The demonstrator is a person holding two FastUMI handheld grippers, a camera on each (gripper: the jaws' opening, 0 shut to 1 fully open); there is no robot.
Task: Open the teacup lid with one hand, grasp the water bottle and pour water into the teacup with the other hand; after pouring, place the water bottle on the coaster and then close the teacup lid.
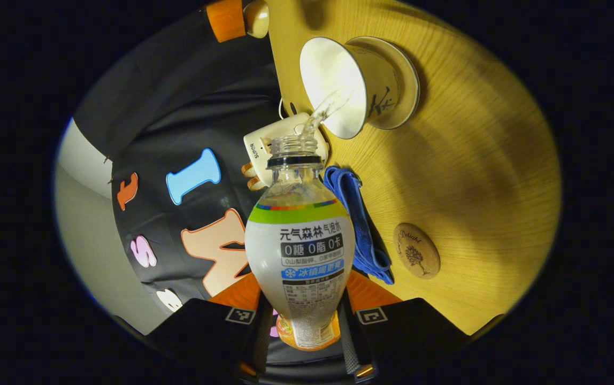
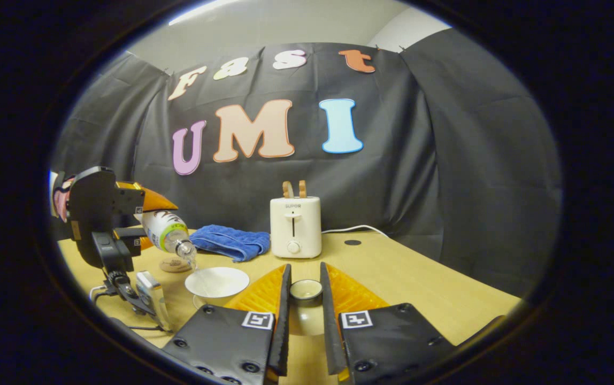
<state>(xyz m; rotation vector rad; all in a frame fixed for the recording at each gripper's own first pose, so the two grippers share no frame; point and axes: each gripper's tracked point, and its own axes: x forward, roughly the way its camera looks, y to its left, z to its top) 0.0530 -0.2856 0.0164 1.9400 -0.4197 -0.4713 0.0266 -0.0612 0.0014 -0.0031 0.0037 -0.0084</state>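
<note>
Left claw [image 1: 300,321] clamped on the lower body of the water bottle [image 1: 299,256], both fingers pressing its sides. Bottle uncapped, tipped mouth-first toward the teacup [image 1: 360,85], a thin stream of water [image 1: 324,109] running from the mouth over the cup's rim into the bowl. Teacup open on its saucer [image 1: 408,85] on the bench [image 1: 473,160]. In the right gripper view, same bottle [image 2: 167,231] slanting down from the left claw [image 2: 141,214], mouth just above the near-left rim of the teacup [image 2: 217,282].

Right claw [image 2: 305,299] narrowed around the teacup lid [image 2: 306,291], held upside down just right of the teacup, lifted clear of it; fingers close against the lid's sides, real contact hard to confirm.

Coaster [image 1: 416,250] flat on the bench, beyond the teacup from the lid's side, bare on top; seen also as a round disc [image 2: 174,264] just behind the teacup, under the bottle's neck. Blue towel [image 2: 229,241] folded behind the teacup, between coaster and toaster [image 2: 296,227]. Toaster behind the teacup to the right, two slices of toast [image 2: 294,189] standing in its slots, its cord trailing right along the bench [image 2: 419,278].
</note>
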